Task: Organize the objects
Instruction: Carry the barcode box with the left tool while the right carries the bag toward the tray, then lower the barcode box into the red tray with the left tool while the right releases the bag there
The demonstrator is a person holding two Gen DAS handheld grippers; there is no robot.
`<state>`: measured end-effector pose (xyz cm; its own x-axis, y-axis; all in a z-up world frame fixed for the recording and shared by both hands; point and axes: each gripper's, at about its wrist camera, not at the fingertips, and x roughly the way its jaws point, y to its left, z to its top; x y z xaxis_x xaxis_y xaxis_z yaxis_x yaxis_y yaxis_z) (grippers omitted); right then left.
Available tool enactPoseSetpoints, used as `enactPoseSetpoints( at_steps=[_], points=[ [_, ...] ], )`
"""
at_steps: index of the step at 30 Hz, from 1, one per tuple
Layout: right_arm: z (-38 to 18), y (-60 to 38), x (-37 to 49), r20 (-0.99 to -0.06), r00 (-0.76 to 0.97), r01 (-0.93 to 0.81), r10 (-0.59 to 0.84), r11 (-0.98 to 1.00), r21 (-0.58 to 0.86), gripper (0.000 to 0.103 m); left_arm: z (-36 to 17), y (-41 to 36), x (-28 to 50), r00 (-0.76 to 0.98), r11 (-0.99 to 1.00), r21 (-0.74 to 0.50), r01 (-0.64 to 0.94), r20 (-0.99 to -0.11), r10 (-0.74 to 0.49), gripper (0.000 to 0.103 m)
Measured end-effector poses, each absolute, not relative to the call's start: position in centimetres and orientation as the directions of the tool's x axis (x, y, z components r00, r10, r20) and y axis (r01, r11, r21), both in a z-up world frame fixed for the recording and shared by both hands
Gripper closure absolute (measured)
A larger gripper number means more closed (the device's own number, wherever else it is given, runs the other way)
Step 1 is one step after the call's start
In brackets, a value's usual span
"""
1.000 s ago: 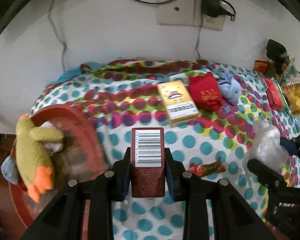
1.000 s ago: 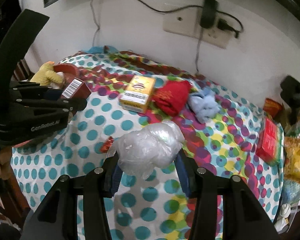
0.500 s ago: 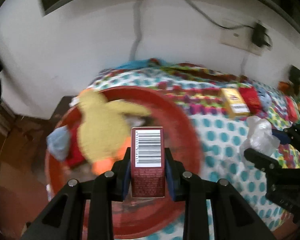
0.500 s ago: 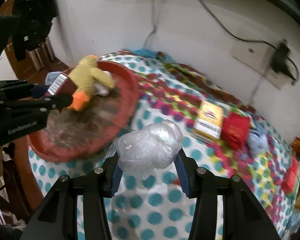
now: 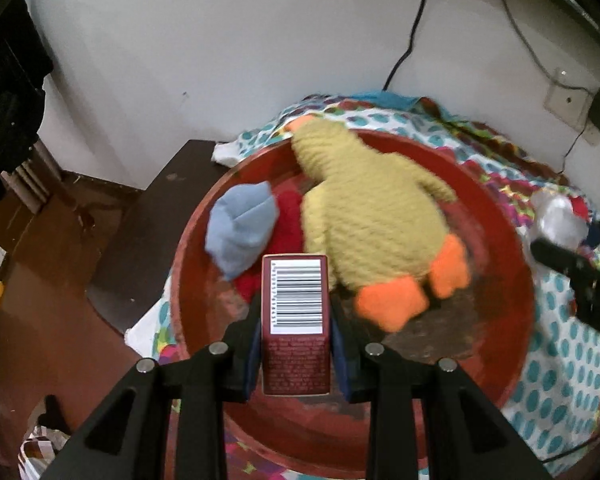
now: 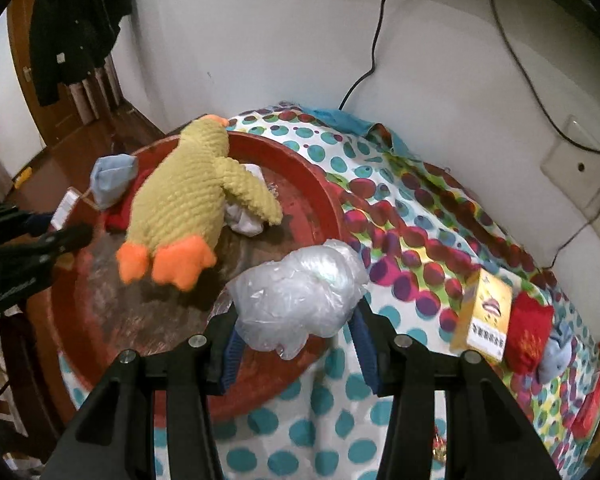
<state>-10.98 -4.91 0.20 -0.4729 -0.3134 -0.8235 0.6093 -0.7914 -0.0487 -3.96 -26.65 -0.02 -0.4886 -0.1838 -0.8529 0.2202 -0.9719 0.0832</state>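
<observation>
My left gripper (image 5: pixel 296 344) is shut on a dark red box (image 5: pixel 295 328) with a barcode on top, held above the near side of a big red round basin (image 5: pixel 512 264). In the basin lie a yellow knitted duck (image 5: pixel 372 216) with orange feet, a light blue cloth (image 5: pixel 242 234) and a red cloth (image 5: pixel 286 220). My right gripper (image 6: pixel 296 340) is shut on a crumpled clear plastic bag (image 6: pixel 300 300), over the basin's (image 6: pixel 324 196) right rim. The left gripper (image 6: pixel 32 240) shows at the left edge of the right wrist view.
The basin sits on a polka-dot cloth (image 6: pixel 420 248) at the table's left end. To the right lie a yellow box (image 6: pixel 486 316), a red pouch (image 6: pixel 530 332) and a blue cloth (image 6: pixel 556 356). Cables and a wall socket (image 6: pixel 580 168) hang behind. Dark wooden furniture (image 5: pixel 140 240) stands to the left.
Both grippers have travelled left across the table, from over the dotted cloth to over the red basin, each still holding its object. The duck and cloths now fill the view.
</observation>
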Motion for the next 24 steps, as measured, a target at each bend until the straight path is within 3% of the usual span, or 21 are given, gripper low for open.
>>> enactPoseSetpoints(
  at_steps=[17,24],
  points=[
    [-4.0,-11.4,-17.7,-0.857,-0.457,0.627,-0.237,-0.77,-0.121,0.057,-3.4,-29.2,-5.8,-0.453,-0.971,0.076,0.225,-0.874,-0.173,0.073],
    [-5.1,-13.1,-19.2,-0.862,-0.436,0.625,-0.259,-0.776,-0.083,0.057,-3.8,-30.0,-6.7,-0.448,-0.969,0.077,0.235,-0.876,-0.178,0.073]
  ],
)
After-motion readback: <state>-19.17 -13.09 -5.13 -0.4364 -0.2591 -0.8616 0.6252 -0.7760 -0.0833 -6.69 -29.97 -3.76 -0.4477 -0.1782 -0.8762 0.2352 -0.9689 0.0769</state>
